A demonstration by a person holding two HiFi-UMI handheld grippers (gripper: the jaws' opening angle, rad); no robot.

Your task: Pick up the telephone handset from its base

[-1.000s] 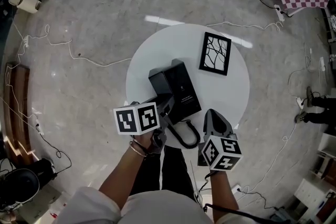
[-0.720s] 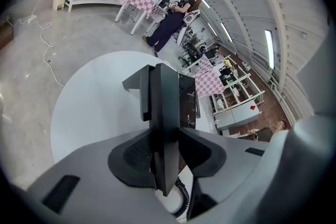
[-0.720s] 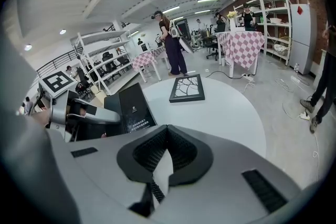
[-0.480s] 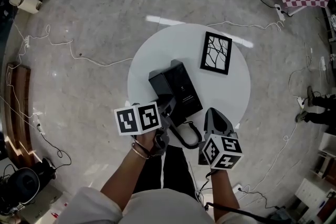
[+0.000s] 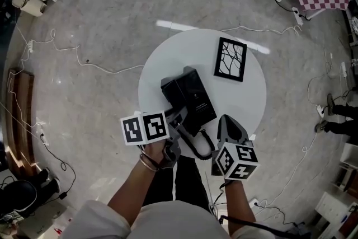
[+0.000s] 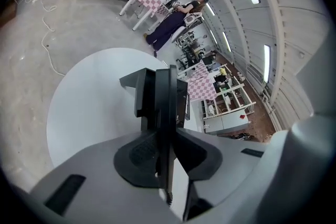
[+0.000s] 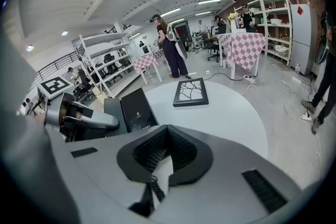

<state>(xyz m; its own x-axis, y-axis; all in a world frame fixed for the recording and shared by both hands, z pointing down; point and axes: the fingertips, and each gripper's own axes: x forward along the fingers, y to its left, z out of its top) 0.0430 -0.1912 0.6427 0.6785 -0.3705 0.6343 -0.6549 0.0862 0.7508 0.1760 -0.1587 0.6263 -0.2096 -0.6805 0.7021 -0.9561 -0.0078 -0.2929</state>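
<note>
As the left tool [image 5: 179, 120] closes on the handset [image 6: 171, 93], tabletop [image 6: 89, 107] spreads beyond.

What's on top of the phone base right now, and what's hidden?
The handset lies along the base's left side, between the left gripper's jaws, which have just been closing on it. The cradle under it is covered.

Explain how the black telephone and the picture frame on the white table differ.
The telephone is plain black; the picture frame has a black border round a white sheet with black branching lines. The telephone is bulky and trails a coiled cord; the picture frame is thin and flat. The telephone sits nearer the person, the picture frame farther off. Both rest on the table.
</note>
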